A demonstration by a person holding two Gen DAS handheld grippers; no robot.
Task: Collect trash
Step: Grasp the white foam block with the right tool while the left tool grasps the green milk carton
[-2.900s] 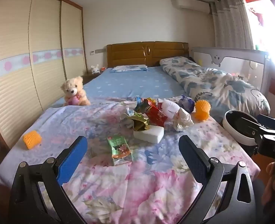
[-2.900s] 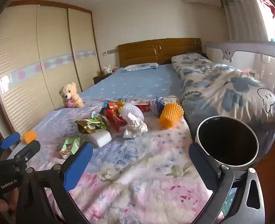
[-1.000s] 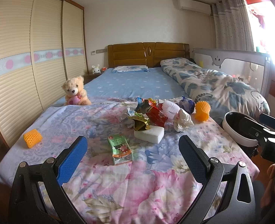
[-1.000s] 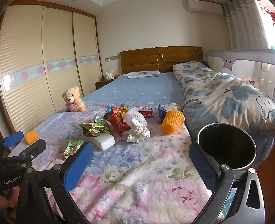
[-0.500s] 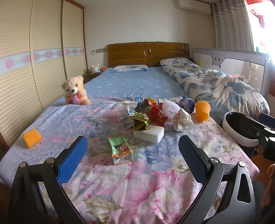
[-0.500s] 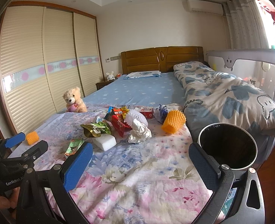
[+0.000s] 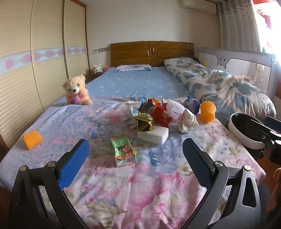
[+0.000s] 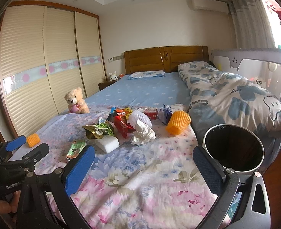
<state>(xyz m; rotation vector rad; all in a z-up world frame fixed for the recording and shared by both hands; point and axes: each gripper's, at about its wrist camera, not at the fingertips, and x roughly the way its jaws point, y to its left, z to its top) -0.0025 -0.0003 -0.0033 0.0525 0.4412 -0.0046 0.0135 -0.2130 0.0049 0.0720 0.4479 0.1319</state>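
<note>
Trash lies in a heap on the floral bedspread (image 7: 121, 190): a green snack packet (image 7: 122, 148), a white foam block (image 7: 153, 134), a gold-green wrapper (image 7: 143, 122), a red packet (image 7: 160, 115), crumpled white paper (image 7: 187, 121) and an orange foam net (image 7: 208, 112). Another orange foam net (image 7: 32, 139) lies alone at the left. A white-rimmed black bin (image 8: 234, 148) stands beside the bed at the right. My left gripper (image 7: 135, 154) is open and empty, just short of the green packet. My right gripper (image 8: 143, 161) is open and empty, left of the bin.
A teddy bear (image 7: 76, 92) sits at the bed's left edge. A rolled quilt (image 7: 226, 87) lies along the right side by a grey bed rail (image 7: 255, 66). Sliding wardrobe doors (image 7: 26, 66) stand along the left. A wooden headboard (image 7: 152, 53) is at the back.
Both grippers have drifted slightly over the last seconds, the right one rising a little. Nothing on the bed has moved and both stay open.
</note>
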